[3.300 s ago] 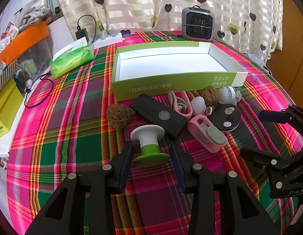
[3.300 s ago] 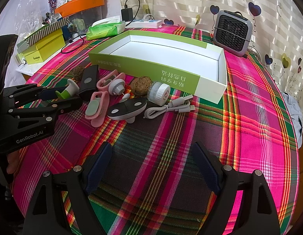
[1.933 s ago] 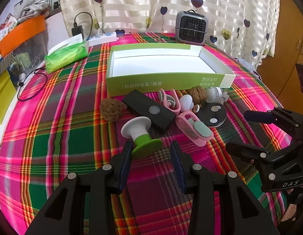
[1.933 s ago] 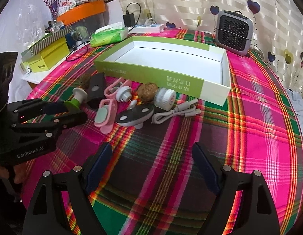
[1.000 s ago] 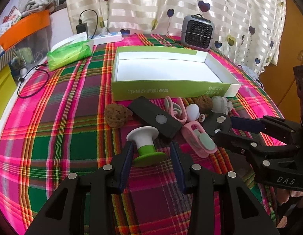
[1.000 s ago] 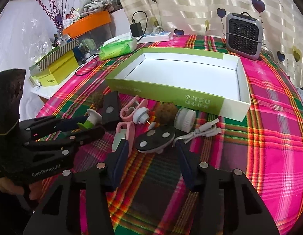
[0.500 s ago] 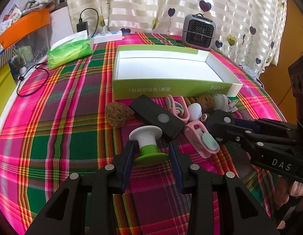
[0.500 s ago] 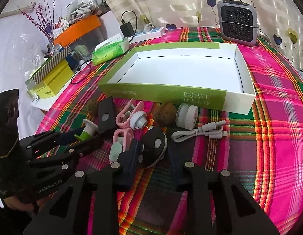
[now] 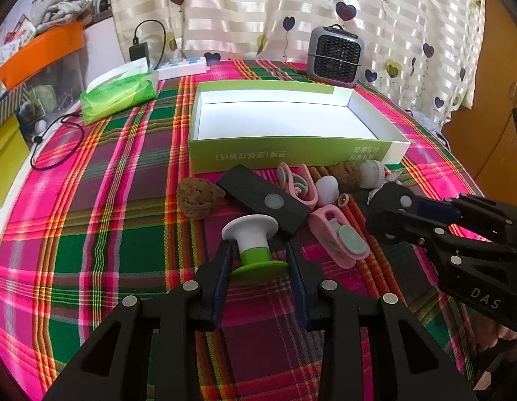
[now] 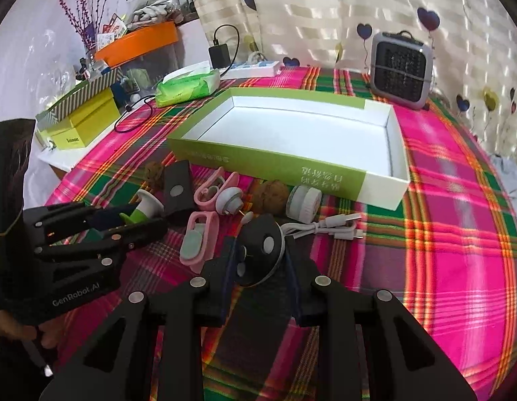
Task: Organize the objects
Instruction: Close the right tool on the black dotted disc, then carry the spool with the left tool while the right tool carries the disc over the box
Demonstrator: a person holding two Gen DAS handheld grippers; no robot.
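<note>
A white-topped knob with a green base (image 9: pixel 250 234) stands on the plaid cloth between the fingers of my left gripper (image 9: pixel 258 254). Its jaws are closing and the pads sit right at the base's edges, with no visible press. My right gripper (image 10: pixel 260 254) is shut on a black oval disc with white dots (image 10: pixel 263 234), which is tipped up on edge. From the left wrist view, the right gripper (image 9: pixel 388 214) and disc (image 9: pixel 392 197) are at the right. The green box (image 9: pixel 292 158) with a white inside lies behind, with nothing in it.
Between box and grippers lie a black bar (image 9: pixel 262 197), two pink clips (image 9: pixel 342 240), two walnuts (image 9: pixel 196 197), a white cap (image 10: pixel 303 202) and a white cable (image 10: pixel 325 227). A grey heater (image 9: pixel 335 55) and tissue pack (image 9: pixel 120 97) stand at the back.
My right gripper came in from the open over the black disc and shut on it, tipping it up on edge. My left gripper's fingers narrowed around the knob, which has not moved.
</note>
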